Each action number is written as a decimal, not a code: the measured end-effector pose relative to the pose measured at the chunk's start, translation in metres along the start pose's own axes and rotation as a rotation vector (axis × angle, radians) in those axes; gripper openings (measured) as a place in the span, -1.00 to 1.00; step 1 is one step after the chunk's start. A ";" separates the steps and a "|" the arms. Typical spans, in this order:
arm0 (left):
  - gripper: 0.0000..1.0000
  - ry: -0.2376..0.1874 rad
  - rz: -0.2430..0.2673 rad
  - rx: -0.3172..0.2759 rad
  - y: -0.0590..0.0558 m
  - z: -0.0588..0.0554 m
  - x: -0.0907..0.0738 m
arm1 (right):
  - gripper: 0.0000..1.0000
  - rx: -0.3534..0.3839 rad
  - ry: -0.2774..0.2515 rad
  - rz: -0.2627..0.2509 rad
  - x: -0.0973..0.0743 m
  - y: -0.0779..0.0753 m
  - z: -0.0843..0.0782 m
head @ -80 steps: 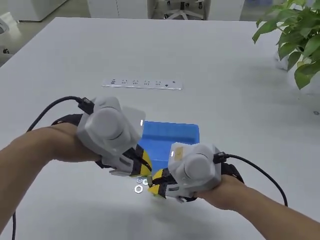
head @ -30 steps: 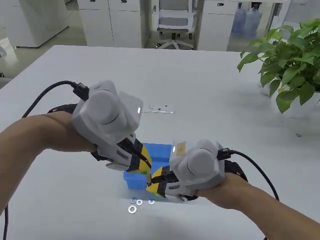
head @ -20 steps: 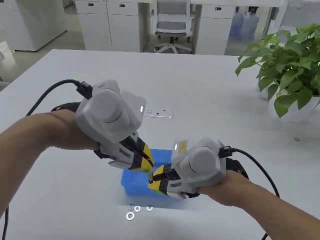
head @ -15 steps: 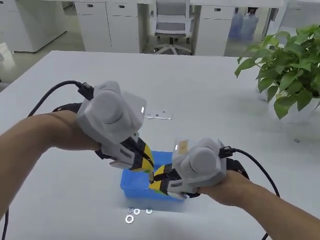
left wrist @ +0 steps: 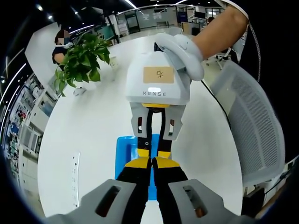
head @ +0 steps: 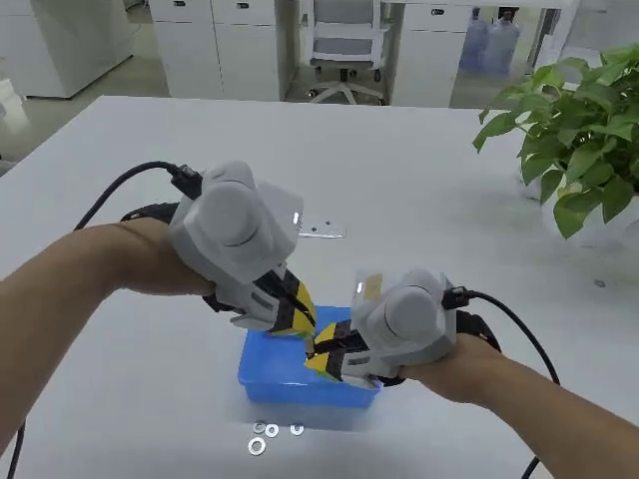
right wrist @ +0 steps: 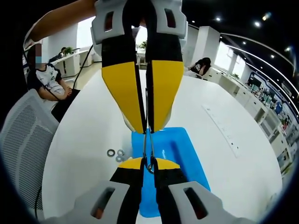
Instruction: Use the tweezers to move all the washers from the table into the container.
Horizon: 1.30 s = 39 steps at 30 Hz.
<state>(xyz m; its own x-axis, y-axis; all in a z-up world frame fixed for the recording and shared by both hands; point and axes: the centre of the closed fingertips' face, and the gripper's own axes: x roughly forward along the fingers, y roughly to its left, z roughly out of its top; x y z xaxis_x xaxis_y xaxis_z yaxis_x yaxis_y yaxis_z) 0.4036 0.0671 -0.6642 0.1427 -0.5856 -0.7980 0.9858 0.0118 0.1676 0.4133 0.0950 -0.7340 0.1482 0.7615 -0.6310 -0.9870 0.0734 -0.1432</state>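
White matte desk (head: pixel 449 180), smooth. Against 2.7 s ago, when the tips worked at the washers, we find the left hand-held gripper (head: pixel 297 317) and right hand-held gripper (head: pixel 318 354) nose to nose over the blue rectangular plastic container (head: pixel 270 367). Three small flat metal ring washers (head: pixel 272 431) lie on the desk just beside its near wall. Thin shiny steel tweezers (right wrist: pixel 148 144) run between them; the yellow-tipped jaws of both are closed onto them. We cannot tell whether the tweezers carry a washer.
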 end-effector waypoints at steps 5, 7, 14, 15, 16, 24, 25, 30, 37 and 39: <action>-0.88 0.001 -0.005 0.001 0.007 -0.004 0.007 | -0.81 0.022 0.000 -0.003 0.004 -0.006 -0.006; -0.88 0.004 -0.004 0.001 0.009 -0.005 0.010 | -0.81 0.029 0.002 -0.003 0.006 -0.008 -0.008; -0.88 0.006 -0.011 -0.003 0.014 -0.010 0.018 | -0.80 0.045 0.010 0.002 0.014 -0.014 -0.017; -0.88 0.007 -0.013 -0.004 0.015 -0.011 0.020 | -0.80 0.045 0.012 0.003 0.015 -0.015 -0.018; -0.88 0.008 -0.013 -0.004 0.015 -0.012 0.021 | -0.80 0.053 0.014 0.007 0.016 -0.015 -0.020; -0.88 0.011 -0.027 -0.011 0.020 -0.018 0.032 | -0.80 0.070 0.027 0.018 0.024 -0.020 -0.030; -0.88 0.012 -0.029 -0.012 0.020 -0.019 0.034 | -0.80 0.071 0.030 0.021 0.026 -0.020 -0.032; -0.88 0.014 -0.039 -0.019 0.023 -0.024 0.040 | -0.80 0.071 0.039 0.029 0.029 -0.020 -0.036; -0.88 0.012 -0.044 -0.027 0.023 -0.027 0.045 | -0.80 0.081 0.050 0.036 0.031 -0.020 -0.042; -0.88 0.013 -0.045 -0.026 0.023 -0.027 0.045 | -0.80 0.080 0.053 0.037 0.032 -0.020 -0.043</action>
<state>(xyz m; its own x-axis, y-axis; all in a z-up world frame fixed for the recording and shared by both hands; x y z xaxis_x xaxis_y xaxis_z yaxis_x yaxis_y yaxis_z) 0.4352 0.0628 -0.7123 0.0992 -0.5753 -0.8119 0.9932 0.0070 0.1164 0.4404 0.0897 -0.7840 0.1128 0.7296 -0.6745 -0.9933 0.0988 -0.0593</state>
